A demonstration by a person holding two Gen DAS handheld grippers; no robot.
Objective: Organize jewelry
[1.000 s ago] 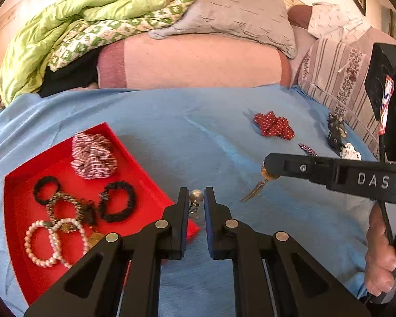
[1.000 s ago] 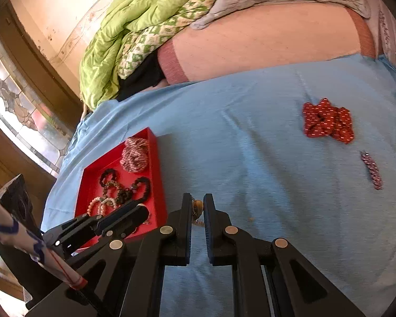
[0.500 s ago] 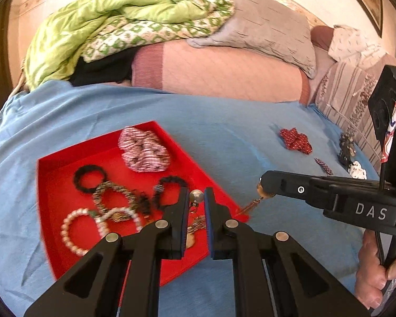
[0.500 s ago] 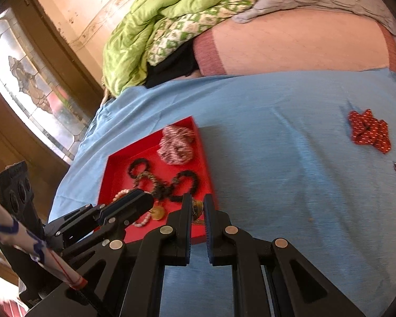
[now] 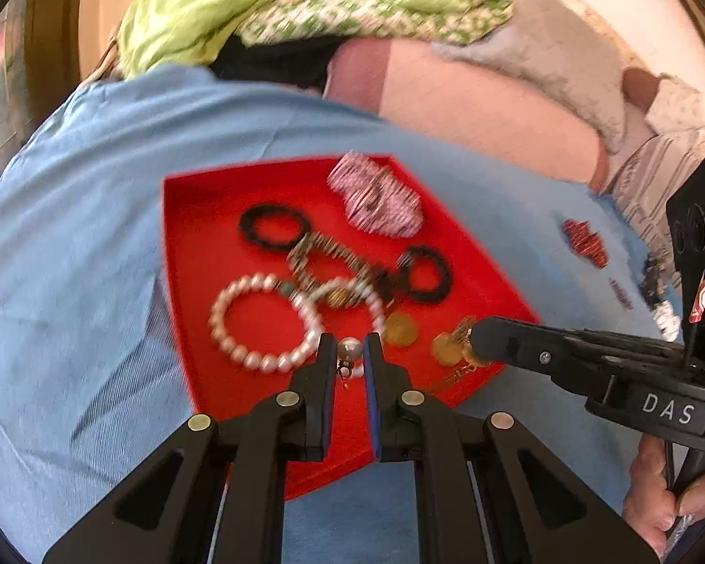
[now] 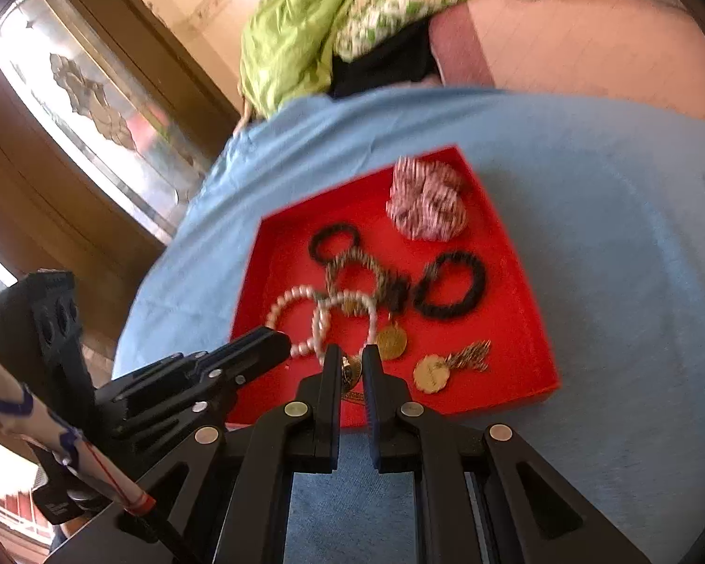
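The left gripper (image 5: 350, 350) is clamping a silver ball earring (image 5: 349, 348) between its fingertips, hanging over the red tray (image 5: 197, 254) near the tray's 6 o'clock edge. The right gripper (image 6: 351, 366) is pinching a gold earring (image 6: 350, 371) the same way, over the same edge. From the left wrist view, the right gripper's tip is sitting at 3 o'clock of the silver ball. Inside the tray, 2 pearl bracelets (image 5: 258, 324) are lying at 7 o'clock, 2 black hair ties (image 6: 449, 286) and a striped scrunchie (image 6: 425, 207) toward 12 and 1 o'clock, and gold earrings (image 6: 431, 372) at 5 o'clock. The tray is resting on a blue sheet (image 6: 611, 244).
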